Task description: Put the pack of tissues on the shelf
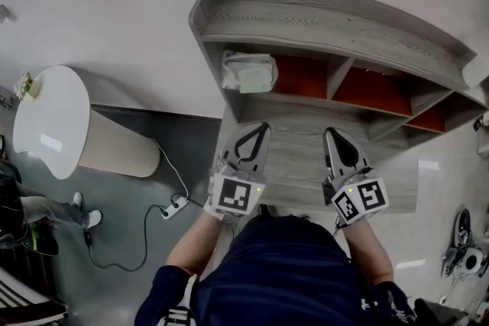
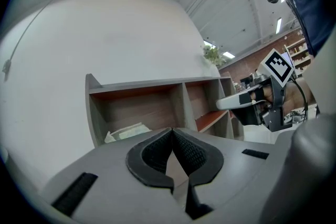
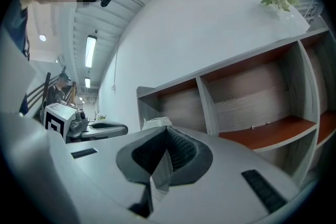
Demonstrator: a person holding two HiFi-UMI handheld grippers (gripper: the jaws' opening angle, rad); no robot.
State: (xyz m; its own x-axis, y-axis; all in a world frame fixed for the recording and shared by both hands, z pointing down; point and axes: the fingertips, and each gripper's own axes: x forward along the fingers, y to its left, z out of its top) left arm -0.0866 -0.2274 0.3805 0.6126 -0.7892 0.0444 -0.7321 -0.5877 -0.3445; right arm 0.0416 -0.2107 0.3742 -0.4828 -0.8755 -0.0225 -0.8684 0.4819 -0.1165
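Lying in the leftmost shelf (image 1: 328,19) compartment, the pack of tissues (image 1: 248,72) (left hand-held gripper (image 1: 263,127), right hand-held gripper (image 1: 331,133): closed, empty)

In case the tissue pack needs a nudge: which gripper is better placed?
Left, probably. The pack of tissues lies in the leftmost compartment of the shelf, directly ahead of the left gripper; the right gripper points further right. Both are shut and empty.

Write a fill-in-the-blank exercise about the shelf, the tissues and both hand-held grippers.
1. The pack of tissues lies in the ____ compartment of the shelf.
2. The jaws of the left hand-held gripper are ____.
3. The right hand-held gripper, also shut, holds ____.
Missing words: leftmost; shut; nothing.
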